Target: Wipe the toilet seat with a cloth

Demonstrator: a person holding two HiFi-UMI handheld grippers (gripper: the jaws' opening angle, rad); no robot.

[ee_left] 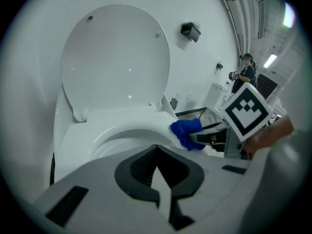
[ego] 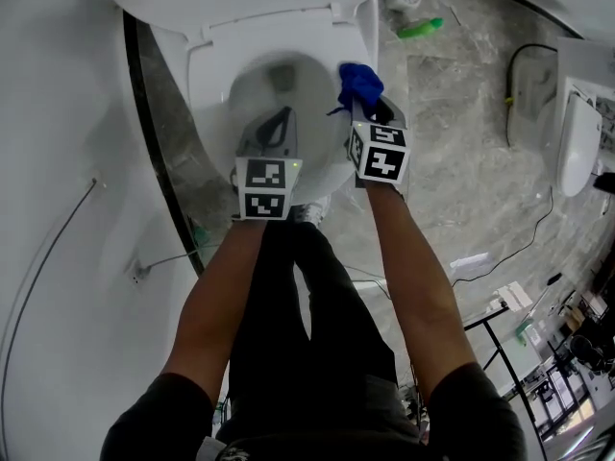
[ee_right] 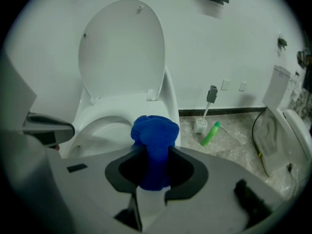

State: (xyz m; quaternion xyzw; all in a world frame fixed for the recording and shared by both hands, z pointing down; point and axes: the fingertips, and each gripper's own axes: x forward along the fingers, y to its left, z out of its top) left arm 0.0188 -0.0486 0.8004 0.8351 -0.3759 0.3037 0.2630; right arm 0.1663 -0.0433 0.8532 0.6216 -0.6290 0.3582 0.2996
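Between right gripper (ee_right: 155,156) fingers (ee_right: 193,175), blue cloth (ee_right: 155,130), clamped

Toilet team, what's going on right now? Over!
Left gripper shut, empty. Right gripper shut on cloth, at seat's right rim. Lid up, nothing in the way.

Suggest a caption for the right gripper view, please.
Right gripper shut on a blue cloth beside the toilet seat, lid up.

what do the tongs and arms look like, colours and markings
Both the left tongs and right tongs are light grey plastic with dark ribbed pads inside. Each carries a cube of black-and-white square markers. No cables show. The arms are bare below short dark sleeves.
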